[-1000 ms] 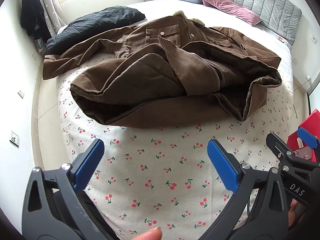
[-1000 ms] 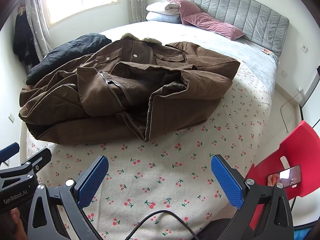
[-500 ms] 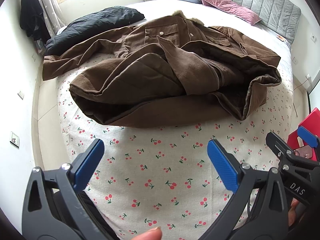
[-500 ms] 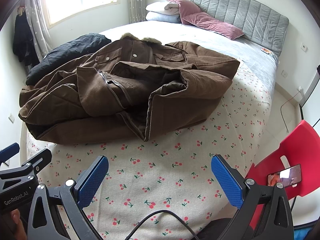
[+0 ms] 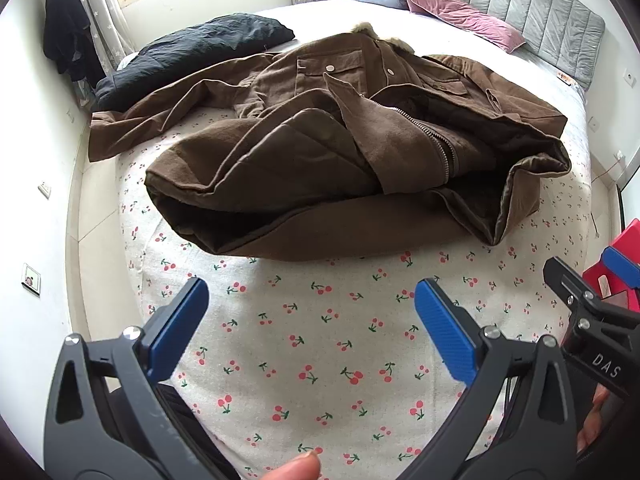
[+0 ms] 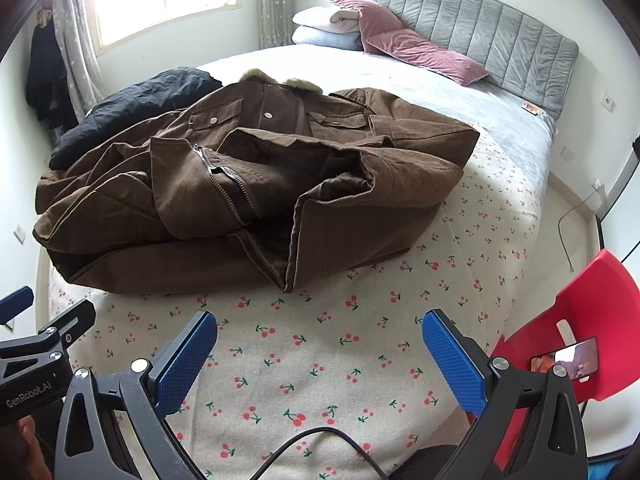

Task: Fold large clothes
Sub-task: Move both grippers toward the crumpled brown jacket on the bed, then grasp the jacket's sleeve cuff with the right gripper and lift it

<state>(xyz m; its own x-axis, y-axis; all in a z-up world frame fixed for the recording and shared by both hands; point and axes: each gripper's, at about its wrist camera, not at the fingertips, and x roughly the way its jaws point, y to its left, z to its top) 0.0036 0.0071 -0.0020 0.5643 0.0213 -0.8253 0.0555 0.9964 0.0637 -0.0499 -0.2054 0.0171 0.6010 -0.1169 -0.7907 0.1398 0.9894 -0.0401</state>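
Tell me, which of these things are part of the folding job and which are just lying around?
Part of the job:
brown coat
left tool, open
right tool, open
bed, the work surface

Just lying about:
black jacket
pink pillow
red chair
phone

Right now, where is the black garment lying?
In both views the black garment lies on the bed's far left, behind the brown coat, near the window.

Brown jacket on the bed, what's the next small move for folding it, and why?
Probably reach both open grippers forward to the brown jacket: the left gripper and right gripper hover over bare cherry-print sheet, holding nothing, and the jacket lies rumpled, unzipped, one sleeve sprawled out to the left.
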